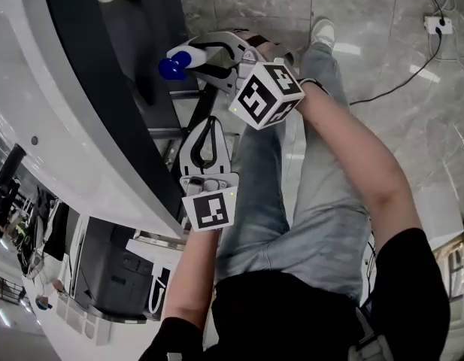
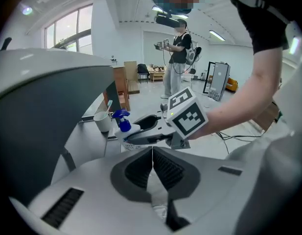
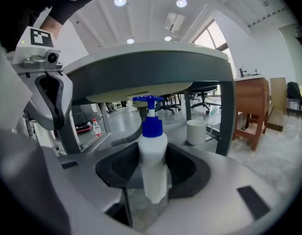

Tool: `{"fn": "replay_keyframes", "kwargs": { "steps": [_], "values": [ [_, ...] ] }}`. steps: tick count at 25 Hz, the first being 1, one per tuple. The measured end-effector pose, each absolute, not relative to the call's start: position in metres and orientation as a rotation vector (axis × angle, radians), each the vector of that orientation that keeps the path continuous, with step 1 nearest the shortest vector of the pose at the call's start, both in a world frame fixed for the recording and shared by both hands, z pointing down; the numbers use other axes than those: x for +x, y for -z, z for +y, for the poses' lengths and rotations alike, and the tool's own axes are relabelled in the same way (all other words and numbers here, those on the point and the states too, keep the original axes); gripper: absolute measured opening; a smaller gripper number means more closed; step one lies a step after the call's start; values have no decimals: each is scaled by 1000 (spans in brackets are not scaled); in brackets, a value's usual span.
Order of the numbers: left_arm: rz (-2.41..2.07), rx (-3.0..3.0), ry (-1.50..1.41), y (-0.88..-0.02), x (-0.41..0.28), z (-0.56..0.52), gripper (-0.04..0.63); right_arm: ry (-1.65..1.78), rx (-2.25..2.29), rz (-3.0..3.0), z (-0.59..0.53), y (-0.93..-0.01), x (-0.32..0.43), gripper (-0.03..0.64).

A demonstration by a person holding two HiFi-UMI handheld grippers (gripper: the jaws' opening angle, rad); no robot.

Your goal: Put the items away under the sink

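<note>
Grips the pump bottle in the right gripper, pads pressed on the white body, blue pump head standing up past the jaw tips. Carries nothing in the left gripper: jaws closed flat on each other, held beside and a little behind the right one. Points both toward the open space under the sink, with the bottle not yet on the shelf and the dark underside of the basin just above the pump head.

Could clip the pump head on that underside if pushed in too high, and twist the bottle in the pads or press the pump. Could also tip the bottle on release if set down tilted, since it is tall and narrow.

Ahead and slightly right of the held bottle: a white mug already on the shelf, close enough to be bumped on the way in. Further right: an upright post narrowing the opening. Ahead and left: what looks like a grey pipe, crossing the shelf space. Leaves a gap between pipe and mug as the likeliest landing spot.
</note>
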State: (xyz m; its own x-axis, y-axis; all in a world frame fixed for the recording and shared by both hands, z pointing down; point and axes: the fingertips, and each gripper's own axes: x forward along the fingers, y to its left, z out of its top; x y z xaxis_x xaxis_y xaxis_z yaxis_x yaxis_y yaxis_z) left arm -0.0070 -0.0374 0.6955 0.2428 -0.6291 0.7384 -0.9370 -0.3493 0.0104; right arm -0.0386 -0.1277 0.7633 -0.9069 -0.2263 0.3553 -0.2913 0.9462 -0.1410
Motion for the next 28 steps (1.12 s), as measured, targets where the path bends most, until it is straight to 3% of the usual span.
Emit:
{"fn": "replay_keyframes", "kwargs": {
  "steps": [28],
  "values": [
    [-1521,1951,-958,-759,-42,-40,23,-28,-87,-2947,-155,-796,-195,192]
  ]
}}
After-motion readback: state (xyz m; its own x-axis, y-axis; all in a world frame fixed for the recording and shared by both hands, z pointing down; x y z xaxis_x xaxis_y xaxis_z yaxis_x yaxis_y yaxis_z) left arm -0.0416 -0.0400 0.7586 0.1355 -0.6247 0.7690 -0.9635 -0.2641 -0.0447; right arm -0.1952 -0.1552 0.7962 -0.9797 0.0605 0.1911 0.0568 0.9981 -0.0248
